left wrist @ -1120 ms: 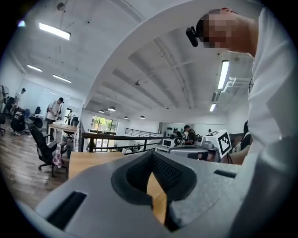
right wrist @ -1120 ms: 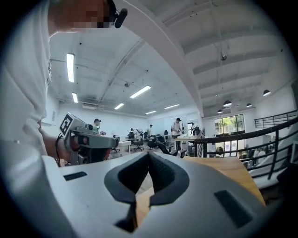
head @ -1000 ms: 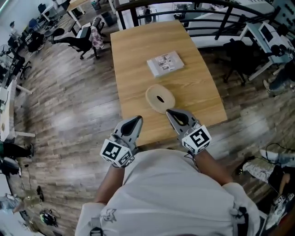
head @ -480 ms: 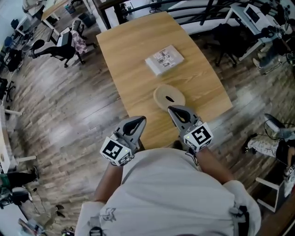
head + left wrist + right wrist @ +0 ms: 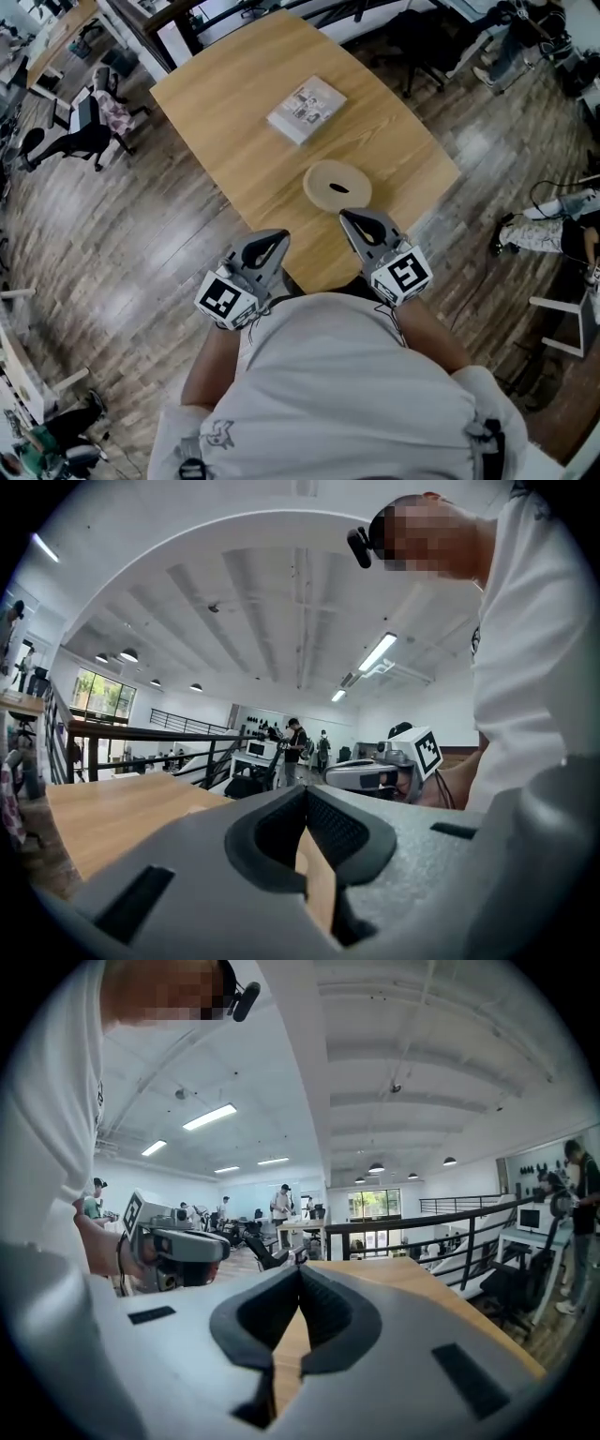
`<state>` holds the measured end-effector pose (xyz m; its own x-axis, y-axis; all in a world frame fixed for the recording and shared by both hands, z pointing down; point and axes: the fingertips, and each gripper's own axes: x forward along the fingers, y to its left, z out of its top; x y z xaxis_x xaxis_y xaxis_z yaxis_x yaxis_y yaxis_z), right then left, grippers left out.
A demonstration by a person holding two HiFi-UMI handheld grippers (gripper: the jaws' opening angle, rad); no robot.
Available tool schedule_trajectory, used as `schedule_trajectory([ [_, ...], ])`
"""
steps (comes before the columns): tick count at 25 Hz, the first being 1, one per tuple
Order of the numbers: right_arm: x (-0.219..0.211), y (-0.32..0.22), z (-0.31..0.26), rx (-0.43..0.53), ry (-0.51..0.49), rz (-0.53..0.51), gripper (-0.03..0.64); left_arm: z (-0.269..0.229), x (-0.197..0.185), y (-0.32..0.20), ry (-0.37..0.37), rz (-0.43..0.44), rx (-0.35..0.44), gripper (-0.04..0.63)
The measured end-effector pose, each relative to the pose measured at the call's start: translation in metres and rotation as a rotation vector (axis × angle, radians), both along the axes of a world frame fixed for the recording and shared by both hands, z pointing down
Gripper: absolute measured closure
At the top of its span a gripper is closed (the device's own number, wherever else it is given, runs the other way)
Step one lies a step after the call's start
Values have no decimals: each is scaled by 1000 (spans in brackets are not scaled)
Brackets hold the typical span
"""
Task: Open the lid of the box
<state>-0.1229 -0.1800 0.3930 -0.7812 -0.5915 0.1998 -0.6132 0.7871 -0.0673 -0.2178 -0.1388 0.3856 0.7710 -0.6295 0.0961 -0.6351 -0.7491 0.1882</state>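
Left tool [image 5: 277, 240], right tool [image 5: 348, 218]: closed, empty

The head view looks steeply down from above the person's shirt [image 5: 356, 394] onto the wooden table [image 5: 234, 112] and the floor [image 5: 141, 253]. The left gripper [image 5: 280, 238] and right gripper [image 5: 345, 217] are close below it. The left gripper view sits low at the table's near edge, facing along its jaws across the tabletop and up toward the ceiling [image 5: 281, 602]. The right gripper view does likewise beside it. Each catches the other gripper at its side, and all three views share the tabletop.
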Motion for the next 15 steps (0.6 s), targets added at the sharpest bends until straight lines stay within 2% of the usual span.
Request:
schedule_trajectory([
  [9, 31, -19, 13, 17, 103, 102, 612, 15, 9, -38, -49, 101, -10, 591],
  [13, 45, -34, 29, -2, 131, 114, 612, 31, 15, -56, -126, 109, 1, 591],
  [15, 51, -42, 37, -8, 142, 117, 612, 43, 18, -64, -155, 104, -30, 591],
])
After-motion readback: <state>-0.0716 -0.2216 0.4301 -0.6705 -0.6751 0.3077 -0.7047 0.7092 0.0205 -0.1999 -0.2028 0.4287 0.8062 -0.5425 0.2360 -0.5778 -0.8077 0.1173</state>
